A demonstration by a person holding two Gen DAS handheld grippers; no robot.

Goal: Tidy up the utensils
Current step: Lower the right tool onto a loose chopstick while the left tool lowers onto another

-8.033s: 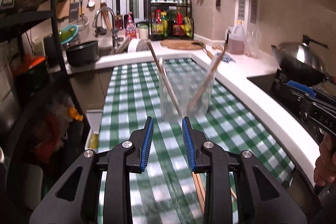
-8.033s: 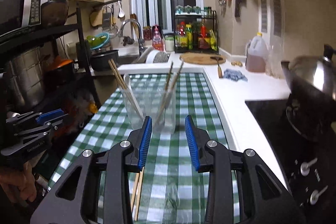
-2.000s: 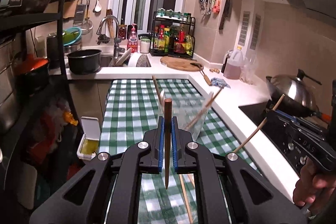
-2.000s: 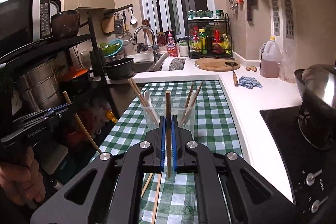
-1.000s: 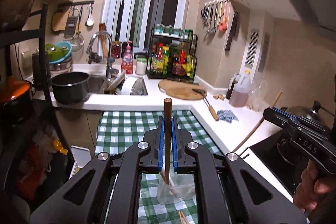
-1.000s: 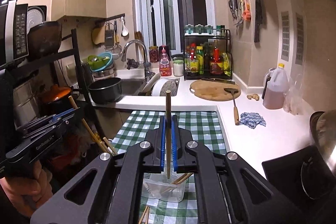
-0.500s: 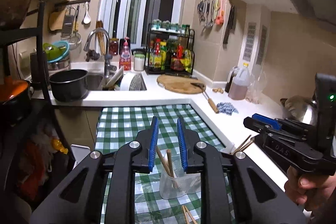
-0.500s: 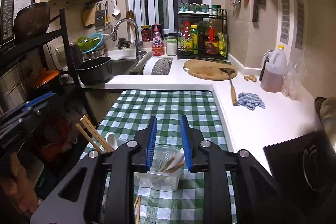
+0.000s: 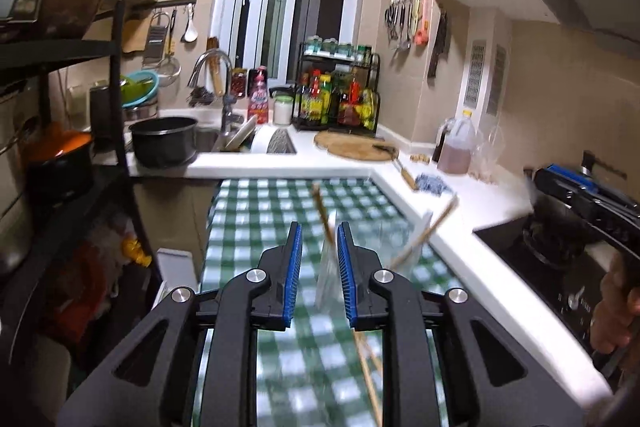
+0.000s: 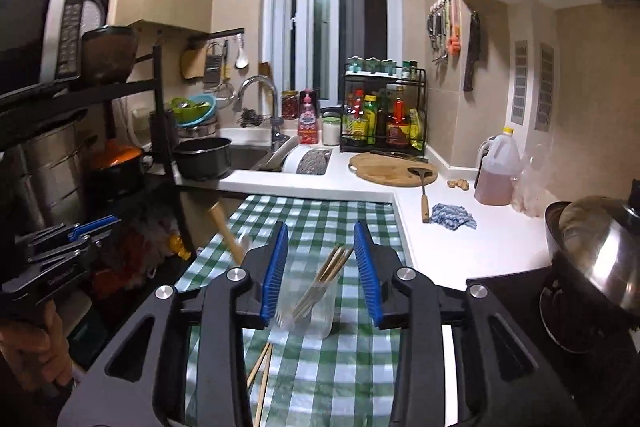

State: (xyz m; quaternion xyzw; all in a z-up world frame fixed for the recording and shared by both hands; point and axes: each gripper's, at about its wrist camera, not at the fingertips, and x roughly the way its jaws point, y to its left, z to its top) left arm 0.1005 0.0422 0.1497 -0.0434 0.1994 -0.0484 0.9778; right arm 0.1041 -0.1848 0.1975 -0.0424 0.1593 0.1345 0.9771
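- Left gripper [image 9: 318, 273]: released, jaws apart, nothing between them; hovers above the checked cloth [image 9: 256, 211].
- Right gripper [image 10: 320, 273]: released, jaws wide, nothing held; hangs over the clear cup [image 10: 306, 311].
- Clear cup: one, mid-cloth, nearer the cloth's right edge; likely light, thin-walled and easily tipped.
- Chopsticks in cup [image 10: 324, 277]: several, leaning; exact count unclear.
- Loose chopsticks [image 10: 260, 373]: two, flat on the cloth toward its near edge. Judged light, stiff, slender, prone to roll; best pinched mid-shaft, across the width.
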